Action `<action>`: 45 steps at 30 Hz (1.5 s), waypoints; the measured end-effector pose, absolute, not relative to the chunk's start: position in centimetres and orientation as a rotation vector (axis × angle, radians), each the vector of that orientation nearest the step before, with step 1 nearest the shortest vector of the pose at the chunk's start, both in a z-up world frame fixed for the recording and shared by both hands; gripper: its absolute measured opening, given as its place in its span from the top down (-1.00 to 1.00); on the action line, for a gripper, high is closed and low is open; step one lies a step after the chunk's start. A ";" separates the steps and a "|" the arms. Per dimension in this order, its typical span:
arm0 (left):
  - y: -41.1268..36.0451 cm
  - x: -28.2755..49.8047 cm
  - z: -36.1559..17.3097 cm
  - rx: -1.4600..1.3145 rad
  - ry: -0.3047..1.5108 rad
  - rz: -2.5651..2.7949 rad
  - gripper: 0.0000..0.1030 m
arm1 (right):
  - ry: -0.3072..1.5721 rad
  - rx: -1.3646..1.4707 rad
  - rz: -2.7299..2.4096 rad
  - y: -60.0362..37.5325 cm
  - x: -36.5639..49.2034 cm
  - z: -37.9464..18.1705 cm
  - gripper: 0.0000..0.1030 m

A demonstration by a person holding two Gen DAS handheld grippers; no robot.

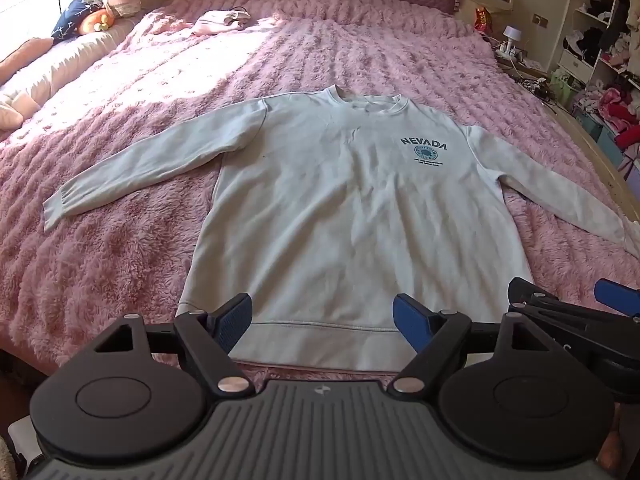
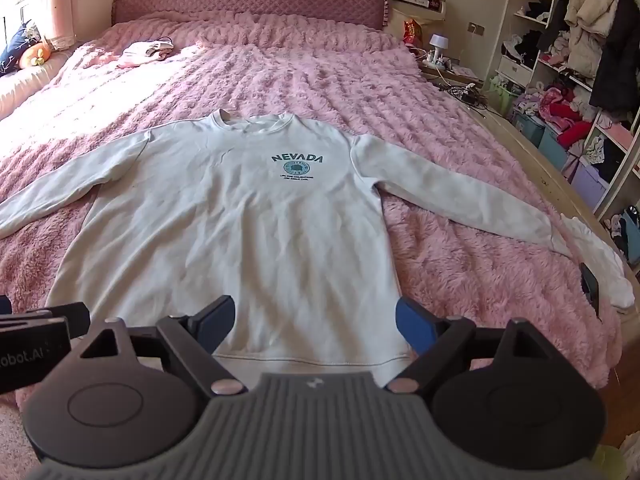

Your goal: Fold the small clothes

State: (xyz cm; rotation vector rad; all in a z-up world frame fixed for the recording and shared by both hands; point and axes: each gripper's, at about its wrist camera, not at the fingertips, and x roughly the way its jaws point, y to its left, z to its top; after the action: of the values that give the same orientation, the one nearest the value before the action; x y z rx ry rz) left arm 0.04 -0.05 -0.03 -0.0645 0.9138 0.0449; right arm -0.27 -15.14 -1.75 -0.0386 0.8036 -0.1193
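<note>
A white long-sleeved sweatshirt [image 1: 352, 216] with a "NEVADA" print lies flat, front up, on the pink fluffy bed cover, both sleeves spread out; it also shows in the right wrist view [image 2: 240, 232]. My left gripper [image 1: 322, 322] is open and empty, just above the hem near its left half. My right gripper [image 2: 316, 322] is open and empty, over the hem's right part. The right gripper also shows in the left wrist view [image 1: 572, 304], at the right edge. Part of the left gripper [image 2: 44, 320] shows at the left edge of the right wrist view.
The pink bed cover [image 1: 120, 264] spreads all around. A small pink folded garment [image 1: 220, 22] lies near the headboard. White cloth and a dark phone [image 2: 591, 282] lie at the bed's right edge. Shelves with clothes [image 2: 580, 60] stand to the right. Pillows [image 1: 80, 16] lie at the far left.
</note>
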 end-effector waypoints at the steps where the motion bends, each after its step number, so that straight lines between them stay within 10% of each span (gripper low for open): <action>1: -0.1 0.1 0.0 -0.064 0.915 0.046 -0.82 | 0.803 -0.039 -0.119 -15.2 -0.3 -1.8 -0.62; 45: 1.1 -0.6 -2.0 -0.071 0.926 0.046 -0.82 | 0.804 -0.037 -0.111 -15.2 -0.6 -1.6 -0.62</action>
State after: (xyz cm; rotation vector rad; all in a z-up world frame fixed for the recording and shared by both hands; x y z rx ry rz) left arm -0.63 1.15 -1.96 -0.0715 0.9264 0.0457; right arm -0.60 -15.15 -1.58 -0.0368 0.8044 -0.1106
